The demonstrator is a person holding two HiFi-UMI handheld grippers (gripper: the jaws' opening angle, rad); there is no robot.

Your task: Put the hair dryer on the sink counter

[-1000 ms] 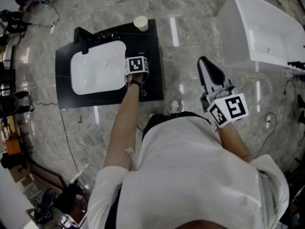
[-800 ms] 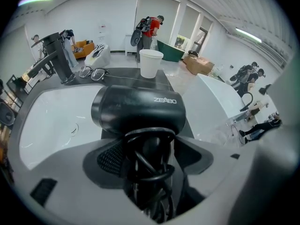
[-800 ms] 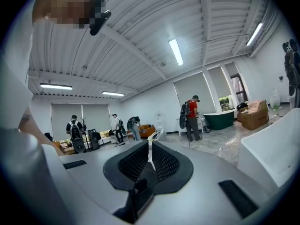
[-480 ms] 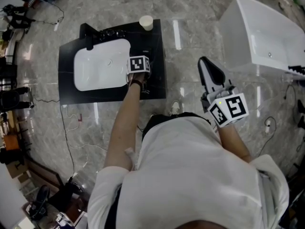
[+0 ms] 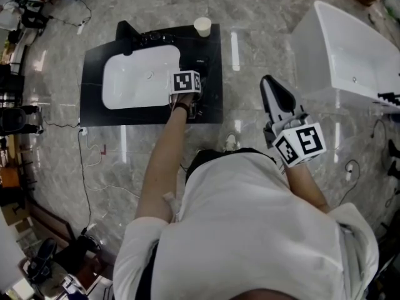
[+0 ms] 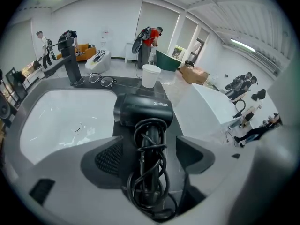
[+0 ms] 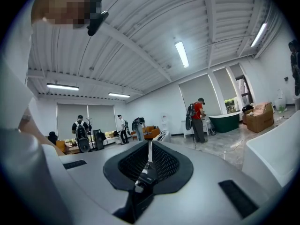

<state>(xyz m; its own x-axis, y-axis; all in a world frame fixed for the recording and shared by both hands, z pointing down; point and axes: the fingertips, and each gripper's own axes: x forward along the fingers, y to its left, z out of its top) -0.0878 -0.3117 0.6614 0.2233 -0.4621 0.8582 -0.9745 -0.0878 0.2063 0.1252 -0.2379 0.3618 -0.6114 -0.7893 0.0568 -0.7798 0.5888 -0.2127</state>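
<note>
Hair dryer (image 6: 143,109), black with wound cord (image 6: 149,172), lies on the black bench (image 5: 212,105), right of the white sink (image 5: 140,80). Left tool (image 6: 149,146) has just been opening; jaws wide, not pressing. Lift straight up, missing the cord. Right tool (image 7: 149,165) is closed, holding nothing.

On the narrow counter strip (image 5: 214,49) beside the open basin (image 5: 140,77), hair dryer (image 6: 143,111) and cup (image 6: 150,75).

black hair dryer (image 6: 143,110): matte barrel lying crosswise, handle wound in own black cord. Lies flat on sink counter (image 5: 94,114), on strip just right of white basin (image 5: 140,80), barrel toward back edge. Counter itself: black rectangular slab, basin sunk left of centre.
</note>
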